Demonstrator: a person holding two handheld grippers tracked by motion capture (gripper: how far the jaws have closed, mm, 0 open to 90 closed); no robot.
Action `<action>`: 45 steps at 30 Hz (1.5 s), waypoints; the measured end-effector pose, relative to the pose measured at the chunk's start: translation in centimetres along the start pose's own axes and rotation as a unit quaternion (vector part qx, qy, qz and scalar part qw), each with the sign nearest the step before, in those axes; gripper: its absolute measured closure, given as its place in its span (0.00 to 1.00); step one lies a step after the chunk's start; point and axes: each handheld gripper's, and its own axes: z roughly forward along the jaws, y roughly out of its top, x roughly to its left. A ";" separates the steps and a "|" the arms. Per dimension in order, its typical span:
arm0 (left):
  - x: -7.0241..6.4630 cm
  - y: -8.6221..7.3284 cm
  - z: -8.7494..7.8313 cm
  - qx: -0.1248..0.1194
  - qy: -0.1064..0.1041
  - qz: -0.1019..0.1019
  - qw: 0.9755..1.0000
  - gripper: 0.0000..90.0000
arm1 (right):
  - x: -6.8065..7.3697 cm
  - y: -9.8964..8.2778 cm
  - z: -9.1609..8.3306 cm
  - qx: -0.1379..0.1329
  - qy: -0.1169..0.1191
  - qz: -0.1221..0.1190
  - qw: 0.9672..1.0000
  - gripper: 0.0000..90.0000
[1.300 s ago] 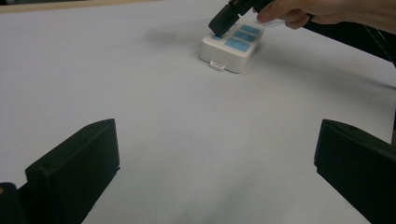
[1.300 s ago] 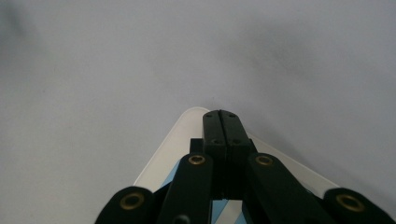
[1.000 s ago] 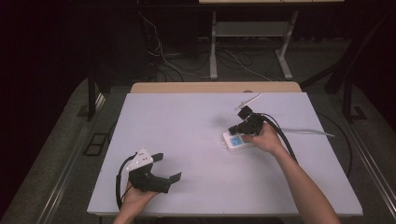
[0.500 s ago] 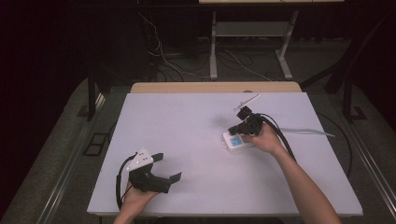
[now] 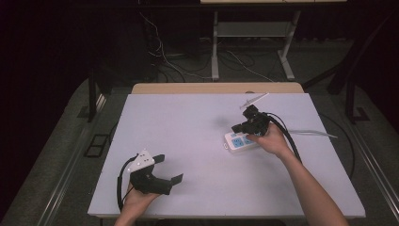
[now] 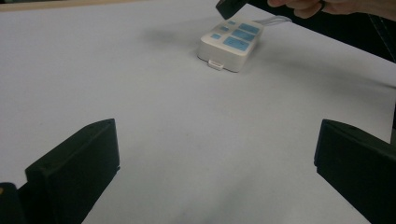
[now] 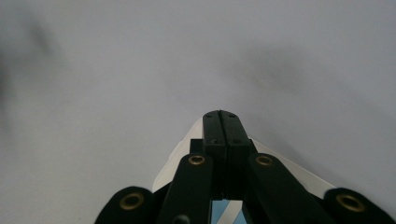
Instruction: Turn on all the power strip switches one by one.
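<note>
High view: a white power strip (image 5: 240, 141) with blue sockets lies right of the worktop's (image 5: 197, 136) middle, nearer the far edge, its white cord (image 5: 310, 133) running toward the right edge; the right gripper (image 5: 249, 123) hovers over its far end, jaws pressed together, nothing between them; the left gripper (image 5: 162, 169) rests near the near-left corner, jaws spread, well apart from the strip. Left gripper view: both jaws stand wide at the bottom corners with bare worktop (image 6: 140, 93) between; the power strip (image 6: 231, 44) sits far ahead, with the other gripper's black tip just above its far end. Right gripper view: the jaws meet tip to tip; the power strip (image 7: 180, 161) lies directly beneath and behind the tips, whether touching I cannot tell. Judgement: rigid plastic shell, light, smooth and likely to slide when pushed; best gripped across the long sides near the middle; the cord may drag.
</note>
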 end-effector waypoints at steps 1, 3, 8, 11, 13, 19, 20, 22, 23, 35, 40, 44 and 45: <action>0.0 0.0 0.0 0.000 0.000 0.000 1.000 0.00 | 0.1 0.0 -0.4 -0.004 -0.001 0.001 1.000 1.00; 0.0 0.0 0.0 0.000 0.000 -0.001 1.000 0.00 | 0.4 -0.1 -1.2 -0.013 -0.002 -0.003 1.000 0.99; -0.1 0.0 0.1 0.000 0.000 -0.001 1.000 0.00 | 0.9 -0.7 -3.0 -0.027 -0.001 0.002 1.000 0.81; -0.2 0.0 0.2 0.001 -0.002 -0.001 1.000 0.00 | 1.2 -1.3 -4.0 -0.043 -0.004 0.006 0.999 0.65; -0.2 0.0 0.2 0.001 -0.002 -0.001 1.000 0.00 | 1.5 -1.8 -4.8 -0.052 -0.017 0.008 0.998 0.51; -0.3 0.0 0.3 0.000 -0.003 -0.001 1.000 0.00 | 2.3 -3.8 -6.7 -0.082 -0.027 0.034 0.996 0.12; -0.3 0.0 0.3 0.000 -0.003 -0.002 1.000 0.00 | 2.4 -4.3 -6.9 -0.077 -0.024 0.034 0.996 0.07; -0.3 0.0 0.3 -0.001 -0.002 -0.002 1.000 0.00 | 2.7 -5.2 -7.2 -0.078 -0.024 0.041 0.996 0.01; -0.3 0.1 0.3 -0.001 -0.002 -0.002 1.000 0.00 | 2.8 -5.6 -7.4 -0.083 -0.022 0.042 0.995 0.01; -0.3 0.0 0.3 0.000 -0.001 -0.003 1.000 0.00 | 4.3 -11.8 -8.9 -0.122 -0.014 0.071 0.990 0.01; -0.3 0.0 0.3 0.000 0.000 -0.002 1.000 0.00 | 4.8 -14.2 -9.0 -0.133 -0.017 0.087 0.987 0.01; -0.3 0.0 0.3 0.000 0.000 -0.002 1.000 0.00 | 5.2 -15.7 -9.0 -0.133 -0.021 0.096 0.986 0.01; -0.3 0.0 0.3 0.000 0.000 -0.002 1.000 0.00 | 5.3 -16.1 -9.0 -0.133 -0.023 0.096 0.986 0.01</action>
